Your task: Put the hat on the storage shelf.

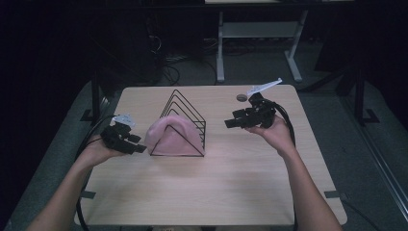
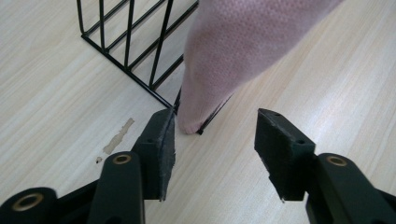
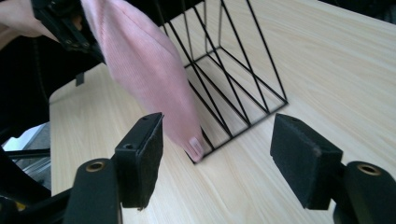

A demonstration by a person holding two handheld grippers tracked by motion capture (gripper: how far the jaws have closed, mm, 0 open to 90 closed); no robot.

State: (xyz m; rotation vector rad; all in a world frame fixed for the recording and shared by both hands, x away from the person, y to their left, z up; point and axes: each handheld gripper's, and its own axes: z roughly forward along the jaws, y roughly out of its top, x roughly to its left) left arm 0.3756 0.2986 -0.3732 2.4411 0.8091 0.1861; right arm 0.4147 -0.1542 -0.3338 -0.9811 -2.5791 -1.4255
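Note:
A pink cloth (image 1: 173, 137) hangs draped over the near end of a black wire rack (image 1: 185, 108) with triangular dividers, in the middle of the table. My left gripper (image 1: 139, 144) is just left of the rack with its jaws open and nothing between them. In the left gripper view the cloth's (image 2: 233, 51) lower corner hangs just beyond the gripper (image 2: 215, 135), apart from the pads, beside the rack (image 2: 126, 46). My right gripper (image 1: 231, 120) is held right of the rack, open and empty. In the right gripper view its gripper (image 3: 217, 149) faces the cloth (image 3: 144, 65) and rack (image 3: 243, 84).
The light wooden table (image 1: 216, 183) has a small dark round spot (image 1: 241, 97) near its far edge. A pale scuff mark (image 2: 116, 137) lies on the wood by the left jaw. White desk legs (image 1: 221, 48) stand on the floor behind the table.

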